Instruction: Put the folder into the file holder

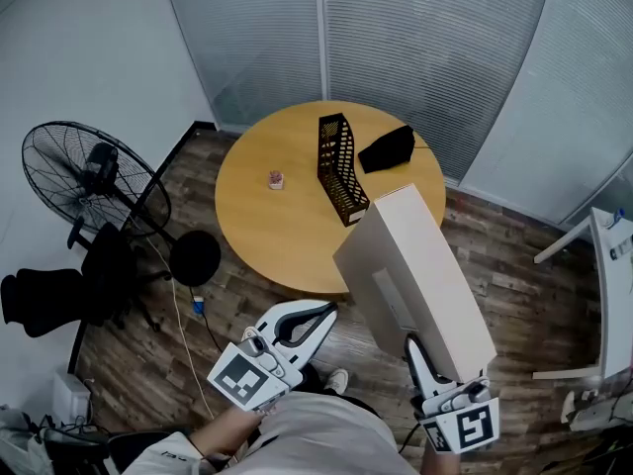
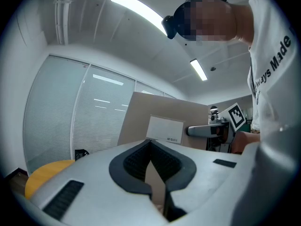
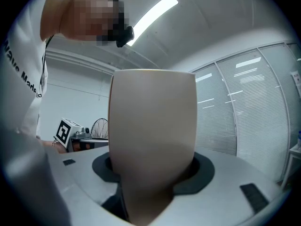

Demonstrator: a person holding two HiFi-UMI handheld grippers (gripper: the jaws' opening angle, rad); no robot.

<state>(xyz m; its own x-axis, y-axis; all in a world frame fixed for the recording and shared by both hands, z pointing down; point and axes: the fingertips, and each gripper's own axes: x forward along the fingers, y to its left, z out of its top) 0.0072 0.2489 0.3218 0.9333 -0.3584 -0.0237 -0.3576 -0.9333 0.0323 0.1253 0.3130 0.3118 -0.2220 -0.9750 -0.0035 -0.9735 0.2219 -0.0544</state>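
Observation:
A tall beige box folder (image 1: pixel 415 275) is held up over the floor, in front of the round wooden table (image 1: pixel 267 226). My right gripper (image 1: pixel 427 356) is shut on its lower end, and in the right gripper view the folder (image 3: pixel 153 126) fills the space between the jaws. The black mesh file holder (image 1: pixel 341 166) stands on the table just beyond the folder's far end. My left gripper (image 1: pixel 326 315) is off to the left of the folder, shut and holding nothing. The left gripper view shows the folder (image 2: pixel 164 121) with its white label past the closed tips.
On the table lie a black cloth item (image 1: pixel 388 148) beside the holder and a small pink object (image 1: pixel 276 179). A standing fan (image 1: pixel 94 181) and a black chair (image 1: pixel 49 300) are at the left. A white desk (image 1: pixel 608 265) stands at the right. Glass walls with blinds run behind.

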